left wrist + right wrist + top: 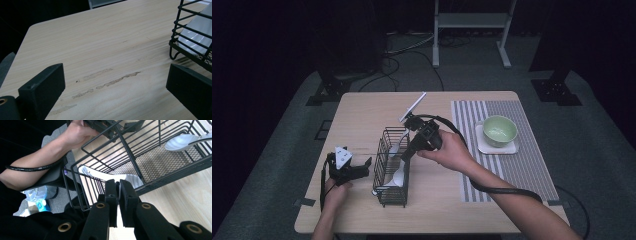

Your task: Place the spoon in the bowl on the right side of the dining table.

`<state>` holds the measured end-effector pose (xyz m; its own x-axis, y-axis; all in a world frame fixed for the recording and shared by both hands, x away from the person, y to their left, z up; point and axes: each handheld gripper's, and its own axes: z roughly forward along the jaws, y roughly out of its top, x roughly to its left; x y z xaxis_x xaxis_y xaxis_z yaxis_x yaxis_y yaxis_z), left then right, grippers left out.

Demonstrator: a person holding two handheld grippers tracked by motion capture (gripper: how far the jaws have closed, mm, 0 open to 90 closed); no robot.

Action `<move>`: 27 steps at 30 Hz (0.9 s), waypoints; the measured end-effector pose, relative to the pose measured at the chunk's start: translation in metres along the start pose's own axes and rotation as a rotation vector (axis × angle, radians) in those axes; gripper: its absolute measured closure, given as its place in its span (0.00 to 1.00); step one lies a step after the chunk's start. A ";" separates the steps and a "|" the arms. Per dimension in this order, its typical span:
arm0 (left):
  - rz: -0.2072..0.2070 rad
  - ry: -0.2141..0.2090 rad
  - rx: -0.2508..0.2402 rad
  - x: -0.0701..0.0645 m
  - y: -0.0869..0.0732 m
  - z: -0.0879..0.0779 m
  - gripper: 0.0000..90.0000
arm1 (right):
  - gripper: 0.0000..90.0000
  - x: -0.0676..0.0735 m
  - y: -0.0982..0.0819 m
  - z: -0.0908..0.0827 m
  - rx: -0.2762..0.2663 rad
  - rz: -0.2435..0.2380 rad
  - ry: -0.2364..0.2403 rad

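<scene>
Two white spoons [398,175] lie in the black wire basket [392,199] near the table's [362,115] middle. One spoon [130,180] is pinched at its handle by the right gripper [119,185], jaws nearly together around it, reaching into the basket's right side. Judging by this, lifting it out remains undone. Left of the basket, the left gripper [362,167] rests with jaws wide apart, empty. Far right, a green bowl [499,130] sits on a striped mat [532,165]. No writing is readable.
</scene>
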<state>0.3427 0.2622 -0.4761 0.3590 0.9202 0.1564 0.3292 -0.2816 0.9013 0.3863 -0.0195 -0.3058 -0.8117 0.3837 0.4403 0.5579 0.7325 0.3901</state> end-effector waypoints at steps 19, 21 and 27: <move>-0.001 -0.001 0.001 0.000 0.000 0.000 0.01 | 0.95 0.004 -0.002 -0.019 -0.060 0.006 0.032; -0.001 -0.001 0.001 0.000 0.000 0.000 0.01 | 0.95 0.004 -0.002 -0.021 -0.067 0.005 0.036; 0.002 0.000 0.002 0.000 0.000 0.000 0.01 | 0.95 0.005 -0.004 -0.031 -0.101 0.009 0.059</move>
<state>0.3427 0.2624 -0.4760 0.3595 0.9196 0.1582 0.3304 -0.2840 0.9001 0.3850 -0.0378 -0.2798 -0.7965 0.3543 0.4900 0.5823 0.6679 0.4636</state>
